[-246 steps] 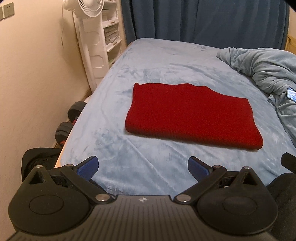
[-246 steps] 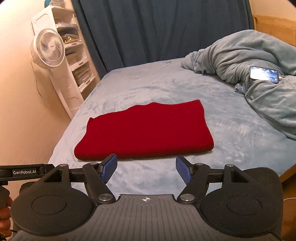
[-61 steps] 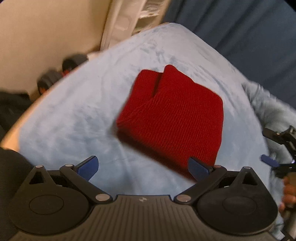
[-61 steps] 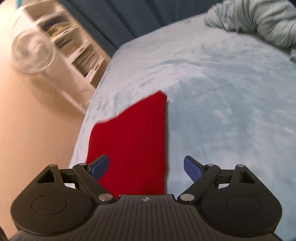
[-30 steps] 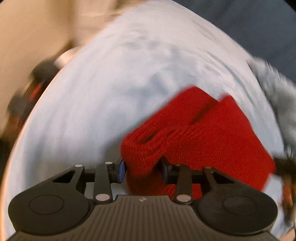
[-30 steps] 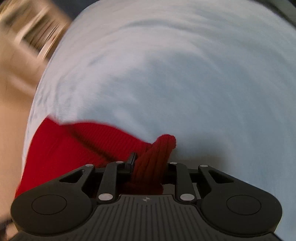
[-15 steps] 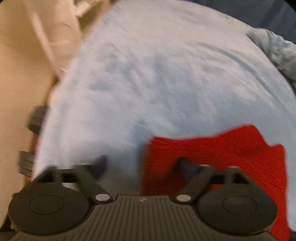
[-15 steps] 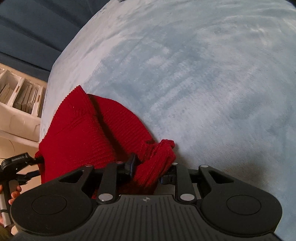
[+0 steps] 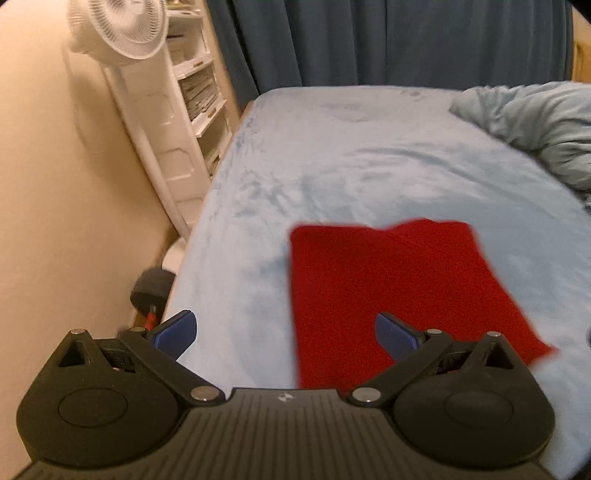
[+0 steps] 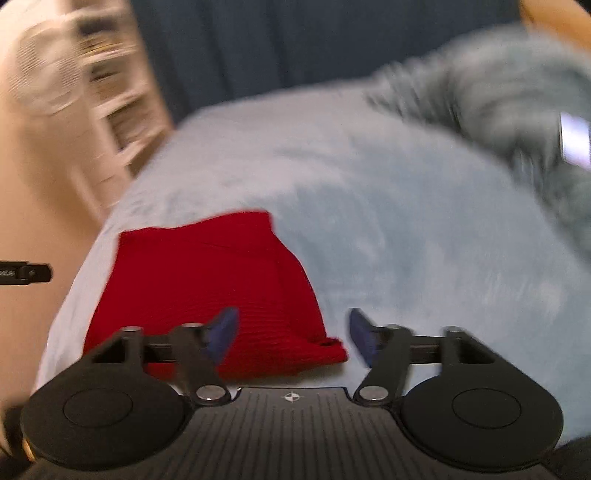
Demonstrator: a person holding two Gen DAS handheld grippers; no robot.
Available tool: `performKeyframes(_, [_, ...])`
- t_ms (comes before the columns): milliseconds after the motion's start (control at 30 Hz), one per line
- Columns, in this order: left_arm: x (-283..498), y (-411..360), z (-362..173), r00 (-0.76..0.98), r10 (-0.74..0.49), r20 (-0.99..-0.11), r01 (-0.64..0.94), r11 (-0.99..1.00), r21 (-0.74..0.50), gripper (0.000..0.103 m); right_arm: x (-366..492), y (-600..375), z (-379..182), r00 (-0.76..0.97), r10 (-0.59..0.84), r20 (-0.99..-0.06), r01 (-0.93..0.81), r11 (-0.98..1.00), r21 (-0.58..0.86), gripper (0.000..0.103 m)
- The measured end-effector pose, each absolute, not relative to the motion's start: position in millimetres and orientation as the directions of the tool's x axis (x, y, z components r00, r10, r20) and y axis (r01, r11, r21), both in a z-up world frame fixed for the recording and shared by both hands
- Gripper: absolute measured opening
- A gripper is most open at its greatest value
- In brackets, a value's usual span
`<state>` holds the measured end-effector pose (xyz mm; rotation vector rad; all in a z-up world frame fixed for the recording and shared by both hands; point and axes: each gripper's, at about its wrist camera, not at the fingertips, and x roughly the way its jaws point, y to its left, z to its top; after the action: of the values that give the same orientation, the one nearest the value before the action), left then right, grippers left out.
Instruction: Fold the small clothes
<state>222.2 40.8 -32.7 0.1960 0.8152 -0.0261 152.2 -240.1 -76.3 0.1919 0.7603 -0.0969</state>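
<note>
A red knitted garment lies folded into a compact rectangle on the light blue bed. My left gripper is open and empty, just short of the garment's near left edge. In the right wrist view the garment lies flat with one near corner slightly ruffled. My right gripper is open and empty, held over that near right corner. The right wrist view is blurred by motion.
A white fan and a white shelf unit stand against the wall left of the bed. Dumbbells lie on the floor by the bed's edge. A crumpled blue blanket with a phone on it lies at the right.
Both grippers let go of the red garment and opened. They pulled back toward the bed's near edge. The garment now lies flat, half as wide as at the start.
</note>
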Motion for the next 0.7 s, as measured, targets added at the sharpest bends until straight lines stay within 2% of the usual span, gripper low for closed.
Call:
performKeyframes(100, [158,26,-30,0.641,0.019,-0.767,0.082,0.992,0.092,0.103,111,-220,-51,0.757,-0.030,-0.652,0.088,0.995,0.056,0.088])
performKeyframes(167, [126,18,-30,0.623,0.009,-0.782,0.068,0.996,0.066,0.103,87,-210,-47,0.752,-0.014,-0.659,0.060,0.997,0.047,0.094])
performKeyframes(267, [86,8,-32,0.617,-0.007,-0.787,0.077,0.996,0.052,0.103,62,-203,-50,0.749,-0.027,-0.662,0.065,0.997,0.034,0.094])
performKeyframes(400, [54,0,-32,0.637,0.022,-0.771,0.087,0.991,0.100,0.103,37,-192,-53,0.739,-0.047,-0.672,0.089,0.996,0.028,0.094])
performKeyframes(700, [34,8,-28,0.650,0.028,-0.759,0.065,0.994,0.092,0.103,5,-169,-45,0.778,-0.041,-0.627,0.015,0.999,-0.046,0.094])
